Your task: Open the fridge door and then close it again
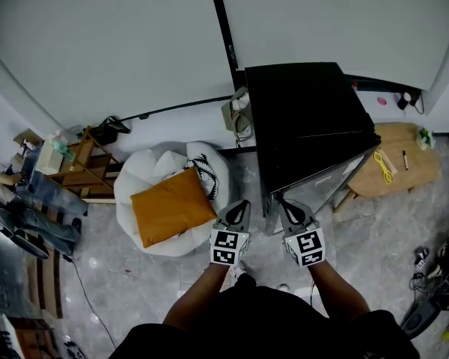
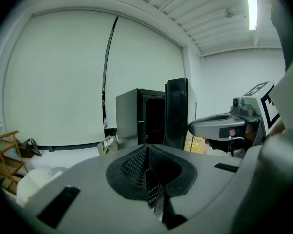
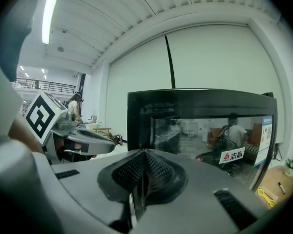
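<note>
Black box-shaped fridge backs onto the wall, its glass door ajar toward front-right. White beanbag chair sits left of it with orange square cushion on top, wooden shelf rack further left; round wooden table right of fridge. Left gripper and right gripper side by side just before the door.

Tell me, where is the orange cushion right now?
In the head view the orange cushion lies on the white beanbag, left of the black fridge and beside the left tool.

The head view looked steeply down from above; both gripper views, near the black fridge, faced it.
</note>
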A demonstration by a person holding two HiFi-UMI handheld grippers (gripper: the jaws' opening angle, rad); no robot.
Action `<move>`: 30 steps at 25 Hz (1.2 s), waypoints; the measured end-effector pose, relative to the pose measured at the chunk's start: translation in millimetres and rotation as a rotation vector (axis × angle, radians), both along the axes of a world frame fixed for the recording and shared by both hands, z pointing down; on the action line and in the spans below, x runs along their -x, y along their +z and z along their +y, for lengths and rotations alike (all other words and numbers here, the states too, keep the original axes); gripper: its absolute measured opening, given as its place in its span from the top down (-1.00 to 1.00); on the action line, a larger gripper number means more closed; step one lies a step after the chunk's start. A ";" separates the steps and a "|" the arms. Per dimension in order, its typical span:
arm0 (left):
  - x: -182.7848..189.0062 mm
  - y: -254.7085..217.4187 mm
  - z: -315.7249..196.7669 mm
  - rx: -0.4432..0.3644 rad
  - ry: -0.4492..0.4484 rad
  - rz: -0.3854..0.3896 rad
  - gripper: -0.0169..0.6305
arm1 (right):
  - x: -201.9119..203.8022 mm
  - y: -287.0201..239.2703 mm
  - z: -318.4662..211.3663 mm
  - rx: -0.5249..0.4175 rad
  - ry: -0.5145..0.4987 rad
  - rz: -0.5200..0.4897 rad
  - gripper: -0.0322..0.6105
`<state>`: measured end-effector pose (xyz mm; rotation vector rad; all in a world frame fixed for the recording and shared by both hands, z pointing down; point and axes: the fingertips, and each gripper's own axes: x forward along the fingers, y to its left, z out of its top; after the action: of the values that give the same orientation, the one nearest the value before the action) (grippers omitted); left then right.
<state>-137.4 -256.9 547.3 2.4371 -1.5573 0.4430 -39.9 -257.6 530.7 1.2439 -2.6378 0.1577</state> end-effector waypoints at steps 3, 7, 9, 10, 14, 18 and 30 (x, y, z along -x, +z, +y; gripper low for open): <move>6.5 1.7 -5.7 -0.001 -0.005 0.001 0.88 | 3.0 0.5 -7.2 -0.001 0.012 0.002 0.84; 14.1 2.8 -9.1 -0.006 -0.006 0.008 0.88 | 7.0 0.9 -13.9 -0.006 0.034 0.004 0.84; 20.0 4.6 -11.3 -0.007 -0.012 0.005 0.88 | 8.7 1.1 -18.3 -0.008 0.046 0.008 0.84; 22.6 5.9 -12.3 -0.008 -0.016 0.003 0.88 | 8.9 0.9 -20.5 -0.007 0.051 0.009 0.84; 30.7 8.9 -12.5 0.009 -0.021 -0.011 0.88 | 10.0 -0.1 -26.5 -0.006 0.066 0.004 0.84; 37.1 7.7 -16.3 0.012 -0.012 -0.015 0.88 | 13.6 1.3 -33.8 -0.005 0.084 0.001 0.84; 52.9 11.2 -31.2 0.014 -0.004 -0.005 0.88 | 19.1 3.3 -57.1 -0.017 0.128 0.016 0.84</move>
<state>-190.3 -288.1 558.5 2.4233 -1.5558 0.4583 -59.0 -314.6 534.0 1.4135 -2.5519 0.1464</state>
